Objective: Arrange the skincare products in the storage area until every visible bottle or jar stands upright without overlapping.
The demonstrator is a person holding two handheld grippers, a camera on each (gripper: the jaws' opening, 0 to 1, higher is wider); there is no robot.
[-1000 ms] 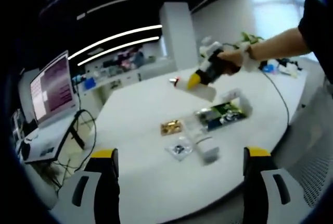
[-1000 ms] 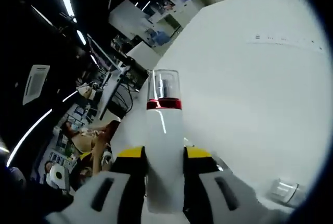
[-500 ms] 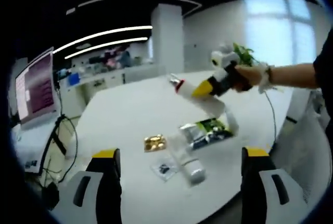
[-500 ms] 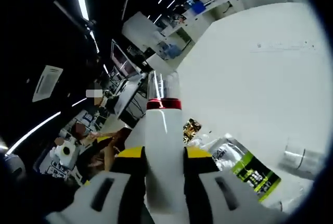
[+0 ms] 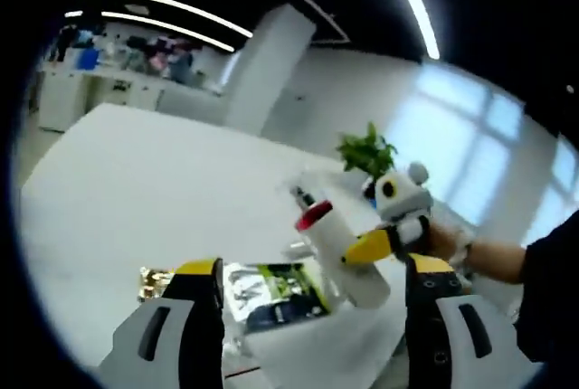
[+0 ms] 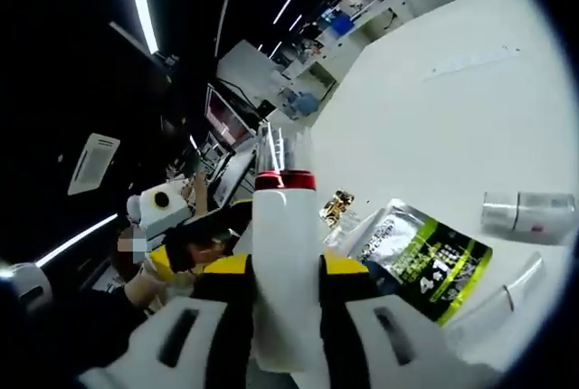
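My right gripper is shut on a white bottle with a red band and a clear cap, held upright along the jaws. In the left gripper view the same bottle hangs tilted, cap up-left, in the right gripper above a clear storage box. A green-and-black packet lies in that box. My left gripper is open, jaws wide on either side of the box, holding nothing. A clear jar lies on its side on the white table beyond the packet.
A small gold packet lies on the table left of the box, also seen as the gold packet. A potted plant stands at the back. The left gripper and a hand show at the left. Desks and monitors lie beyond.
The left view has swung and closed in on the box. The right gripper has carried the bottle down nearer the box; the packet and lying jar have come fuller into its view.
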